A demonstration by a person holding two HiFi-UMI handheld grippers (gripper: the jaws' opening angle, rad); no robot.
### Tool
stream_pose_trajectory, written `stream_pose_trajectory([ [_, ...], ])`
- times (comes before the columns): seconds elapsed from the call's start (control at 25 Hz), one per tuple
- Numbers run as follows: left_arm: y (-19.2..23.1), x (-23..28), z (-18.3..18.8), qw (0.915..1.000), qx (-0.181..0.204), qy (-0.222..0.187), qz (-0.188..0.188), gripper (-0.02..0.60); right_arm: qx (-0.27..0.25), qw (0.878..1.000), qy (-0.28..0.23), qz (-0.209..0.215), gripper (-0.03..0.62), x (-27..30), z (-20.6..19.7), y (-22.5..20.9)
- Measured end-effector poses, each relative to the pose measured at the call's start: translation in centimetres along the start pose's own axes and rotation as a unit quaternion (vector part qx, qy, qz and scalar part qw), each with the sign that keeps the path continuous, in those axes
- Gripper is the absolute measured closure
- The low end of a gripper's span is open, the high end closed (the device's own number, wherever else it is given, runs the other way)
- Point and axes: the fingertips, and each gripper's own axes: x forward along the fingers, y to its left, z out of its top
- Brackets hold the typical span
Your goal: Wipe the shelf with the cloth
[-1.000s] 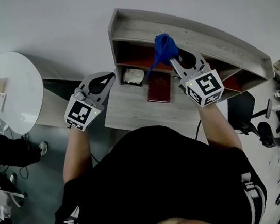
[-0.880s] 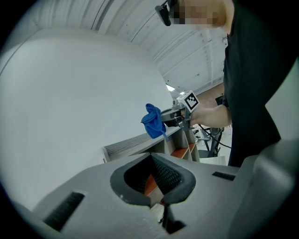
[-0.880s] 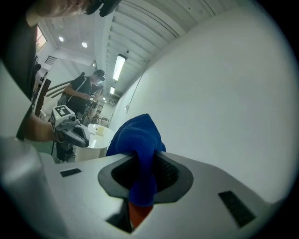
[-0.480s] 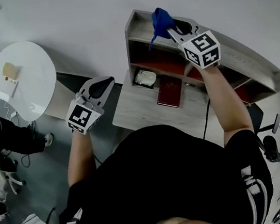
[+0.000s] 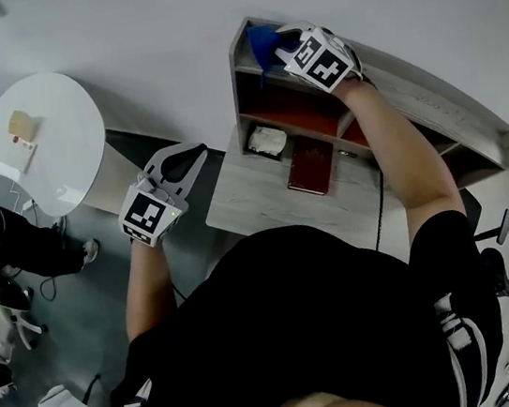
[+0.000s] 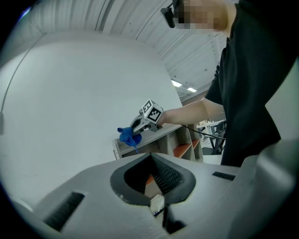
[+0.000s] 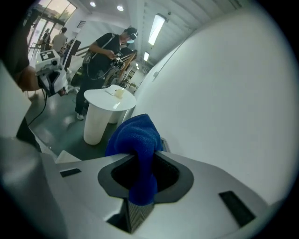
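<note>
A blue cloth (image 5: 259, 42) rests on the top board of the grey shelf (image 5: 428, 96), near its left end. My right gripper (image 5: 276, 45) is shut on it, reaching over from the right. In the right gripper view the cloth (image 7: 135, 135) bunches out between the jaws of the right gripper (image 7: 142, 156), with the white wall beyond. My left gripper (image 5: 192, 150) hangs off the desk's left edge, shut with nothing in it. From the left gripper (image 6: 150, 156) I see the shelf (image 6: 163, 140), the cloth (image 6: 126, 136) and the right gripper (image 6: 140, 125) on top.
A dark red book (image 5: 310, 166) and a small white item (image 5: 267, 141) lie on the desk (image 5: 254, 202) under the shelf. A round white table (image 5: 38, 149) stands to the left. People stand behind that table (image 7: 110, 100). An office chair (image 5: 468, 204) is at the right.
My right gripper lifted the cloth from in front of the shelf's middle compartment up onto the top board, then moved left toward its end. The left gripper hardly moved.
</note>
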Motion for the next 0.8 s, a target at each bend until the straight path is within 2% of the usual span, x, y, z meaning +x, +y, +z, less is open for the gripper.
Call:
stream_pose_trajectory([
  [0.16,-0.5,0.2,-0.2,1.0000,-0.001,0.003,-0.006,0.568,-0.064,0.998,0.021,0.012,0.514,1.9,0.2,1.7],
  [0.28,-0.7,0.0,-0.6,0.9999,-0.003,0.006,-0.008,0.568,-0.090,0.995,0.039,0.010,0.514,2.9,-0.1,2.2],
  [0.44,-0.9,-0.4,-1.0,0.9999,-0.006,0.011,-0.002,0.568,-0.096,0.994,0.060,0.003,0.514,4.1,-1.0,1.9],
  [0.8,-0.9,-1.4,-1.7,0.9996,-0.011,0.023,0.008,0.568,-0.082,0.994,0.069,0.005,0.514,4.6,-1.0,1.9],
])
